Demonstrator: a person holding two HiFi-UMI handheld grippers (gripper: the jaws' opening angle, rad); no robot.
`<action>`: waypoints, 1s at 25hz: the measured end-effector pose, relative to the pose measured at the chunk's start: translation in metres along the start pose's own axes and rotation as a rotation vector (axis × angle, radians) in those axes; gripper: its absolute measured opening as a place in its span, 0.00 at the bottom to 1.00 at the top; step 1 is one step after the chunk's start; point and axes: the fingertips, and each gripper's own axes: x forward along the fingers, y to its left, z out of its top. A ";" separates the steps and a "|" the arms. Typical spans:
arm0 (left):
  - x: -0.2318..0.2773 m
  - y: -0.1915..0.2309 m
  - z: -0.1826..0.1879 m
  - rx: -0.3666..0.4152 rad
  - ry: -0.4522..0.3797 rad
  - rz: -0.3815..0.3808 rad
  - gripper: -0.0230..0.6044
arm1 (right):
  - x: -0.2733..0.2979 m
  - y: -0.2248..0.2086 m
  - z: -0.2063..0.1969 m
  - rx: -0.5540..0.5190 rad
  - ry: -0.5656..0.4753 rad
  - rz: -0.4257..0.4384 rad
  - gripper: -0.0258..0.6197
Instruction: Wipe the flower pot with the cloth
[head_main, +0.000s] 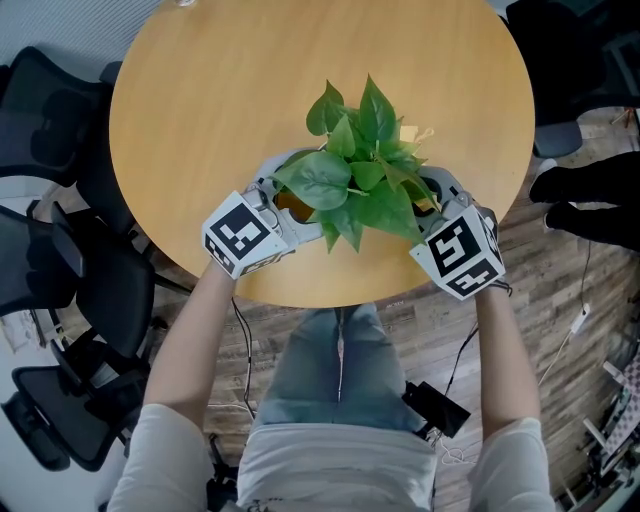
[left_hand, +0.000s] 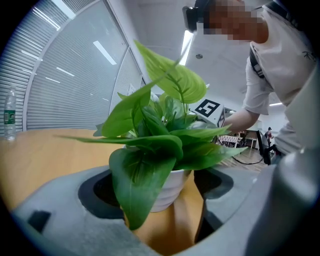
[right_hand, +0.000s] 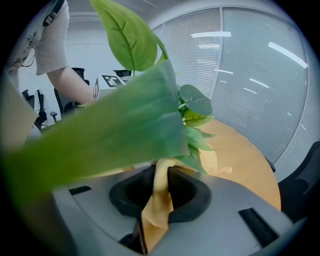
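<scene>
A leafy green plant (head_main: 360, 170) stands in a white ribbed flower pot (left_hand: 170, 187) on the round wooden table (head_main: 200, 120). In the head view the leaves hide the pot. My left gripper (head_main: 285, 195) is at the plant's left, its jaws wide around the pot, and its pads seem to meet the pot near the rim. A big leaf (left_hand: 140, 185) covers the left pad. My right gripper (head_main: 440, 195) is at the plant's right, shut on a yellow cloth (right_hand: 159, 205) that runs up from the jaws toward the plant. A blurred leaf fills much of the right gripper view.
A water bottle (left_hand: 9, 112) stands at the table's far side. Black office chairs (head_main: 50, 260) crowd the table's left, and another dark chair (head_main: 590, 200) stands at the right. The table's near edge (head_main: 340, 300) lies just behind both grippers. Cables trail over the floor.
</scene>
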 end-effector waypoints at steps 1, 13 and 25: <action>0.002 -0.001 0.001 0.000 0.000 0.006 0.74 | -0.002 0.000 -0.002 -0.001 0.001 0.001 0.13; 0.010 -0.004 0.001 -0.028 0.013 0.122 0.74 | -0.009 0.004 -0.009 0.024 -0.005 -0.003 0.13; 0.011 -0.006 -0.003 -0.059 0.034 0.251 0.74 | -0.013 0.012 -0.012 0.033 -0.001 -0.002 0.13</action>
